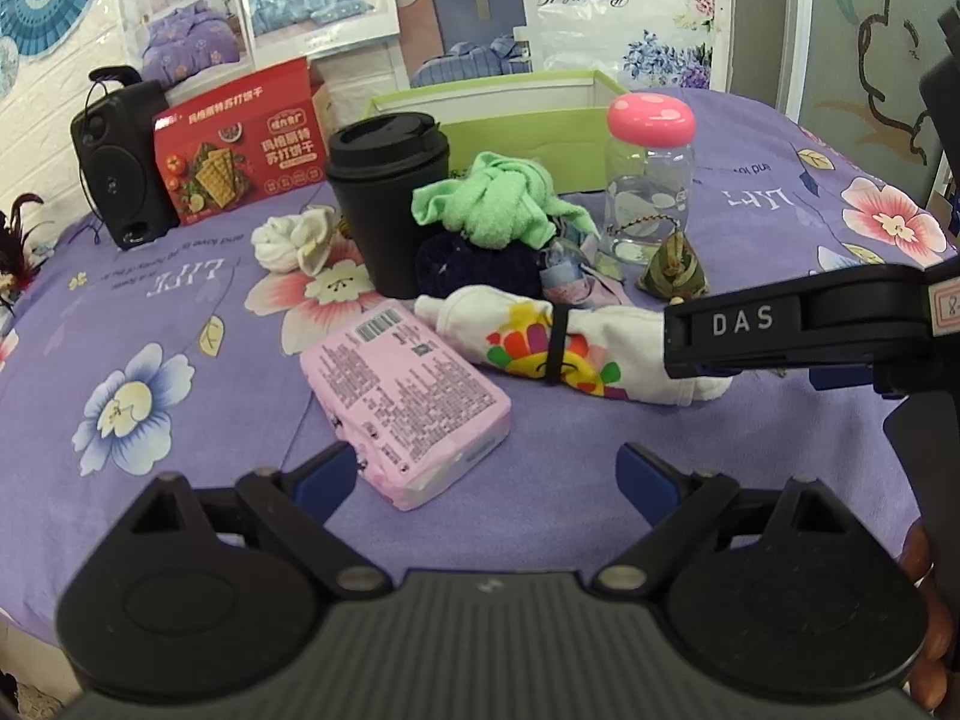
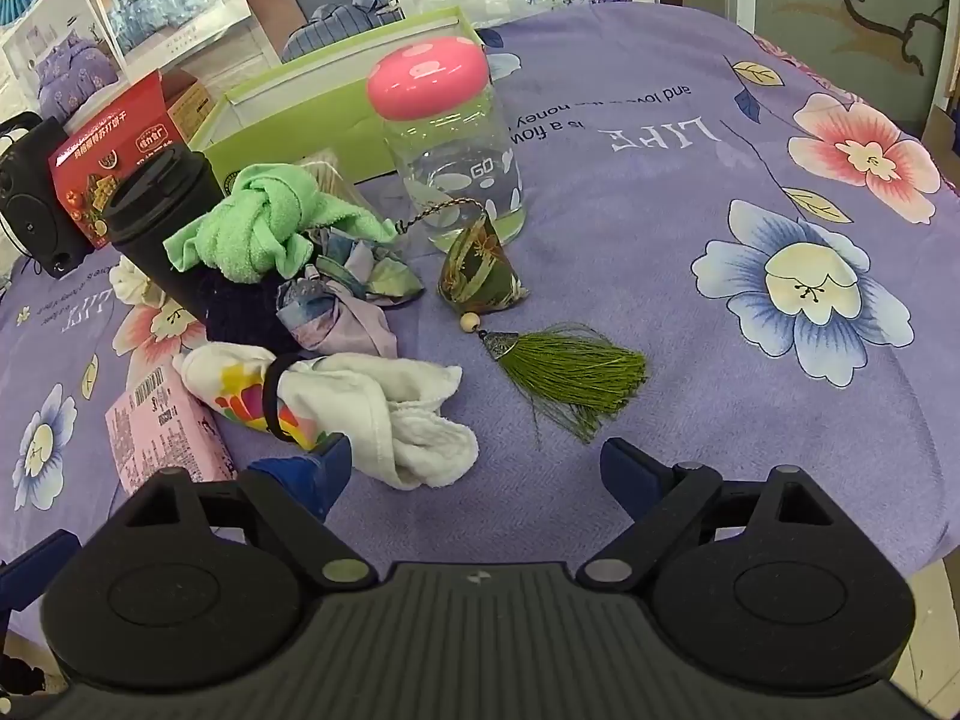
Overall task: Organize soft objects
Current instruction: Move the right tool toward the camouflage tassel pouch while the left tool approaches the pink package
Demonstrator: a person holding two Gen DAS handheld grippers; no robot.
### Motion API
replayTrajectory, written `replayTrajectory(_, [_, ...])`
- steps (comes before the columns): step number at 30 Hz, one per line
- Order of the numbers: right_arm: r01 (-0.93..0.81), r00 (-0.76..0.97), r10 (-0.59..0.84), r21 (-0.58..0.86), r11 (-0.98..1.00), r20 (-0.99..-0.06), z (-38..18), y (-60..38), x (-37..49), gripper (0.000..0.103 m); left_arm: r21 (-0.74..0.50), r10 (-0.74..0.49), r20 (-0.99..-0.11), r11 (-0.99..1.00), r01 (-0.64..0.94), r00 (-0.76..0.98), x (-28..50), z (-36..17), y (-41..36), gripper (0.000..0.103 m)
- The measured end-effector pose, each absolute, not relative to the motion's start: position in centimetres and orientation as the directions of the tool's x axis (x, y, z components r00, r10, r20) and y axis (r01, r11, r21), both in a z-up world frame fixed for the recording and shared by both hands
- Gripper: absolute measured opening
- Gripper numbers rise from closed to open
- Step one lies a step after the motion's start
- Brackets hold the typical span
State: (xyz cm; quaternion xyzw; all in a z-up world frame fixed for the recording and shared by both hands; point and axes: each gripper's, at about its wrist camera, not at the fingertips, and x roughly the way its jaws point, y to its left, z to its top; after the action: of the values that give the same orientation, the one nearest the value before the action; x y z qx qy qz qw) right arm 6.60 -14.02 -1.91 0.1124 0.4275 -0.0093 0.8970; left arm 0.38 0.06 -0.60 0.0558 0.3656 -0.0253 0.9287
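Observation:
A white cloth roll with a colourful print and a black band (image 1: 558, 348) (image 2: 336, 396) lies in the middle of the table. A knotted green towel (image 1: 498, 204) (image 2: 258, 228) sits on a dark purple knit piece (image 1: 474, 267), beside a crumpled pastel cloth (image 2: 342, 306). A knotted white cloth (image 1: 294, 240) lies to the left. My left gripper (image 1: 489, 480) is open, just short of a pink tissue pack (image 1: 408, 402). My right gripper (image 2: 474, 468) is open, its left finger beside the white roll's loose end; it reaches in from the right in the left wrist view (image 1: 780, 330).
A green open box (image 1: 516, 120) stands at the back. A black lidded cup (image 1: 387, 198), a clear jar with a pink lid (image 1: 651, 180), a green tasselled sachet (image 2: 480, 270), a red cracker box (image 1: 234, 144) and a black speaker (image 1: 120, 162) stand around the cloths.

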Motion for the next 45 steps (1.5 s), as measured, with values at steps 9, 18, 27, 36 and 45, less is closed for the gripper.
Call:
replayTrajectory(9, [0.115, 0.635, 0.079, 0.195, 0.974, -0.769, -1.9, -14.0, 6.6, 0.077, 0.082, -0.007, -0.684, 0.993, 0.087, 0.729, 0.4, -0.6, 0.2, 0.092])
replayTrajectory(18, [0.092, 0.703, 0.106, 0.238, 0.967, -0.703, -1.0, -15.7, 5.5, 0.077, 0.110, 0.052, -0.680, 0.993, 0.032, 0.731, 0.3, 0.0, 3.6, 0.092])
replayTrajectory(27, [-0.068, 0.693, 0.205, 0.220, 0.973, -0.691, -2.1, -13.6, 5.7, 0.077, 0.129, 0.132, -0.702, 0.990, -0.057, 0.700, 1.4, 0.4, 8.9, 0.092])
replayTrajectory(36, [-0.051, 0.705, 0.216, 0.255, 0.966, -0.676, -2.3, -13.7, 8.8, 0.077, 0.013, -0.054, -0.710, 0.996, 0.090, 0.703, 5.4, 1.0, 5.6, 0.092])
replayTrajectory(45, [0.050, 0.700, 0.173, 0.289, 0.956, -0.693, -3.1, -17.3, 9.5, 0.077, 0.036, 0.000, -0.783, 0.998, 0.045, 0.622, 9.1, -3.1, 5.5, 0.092])
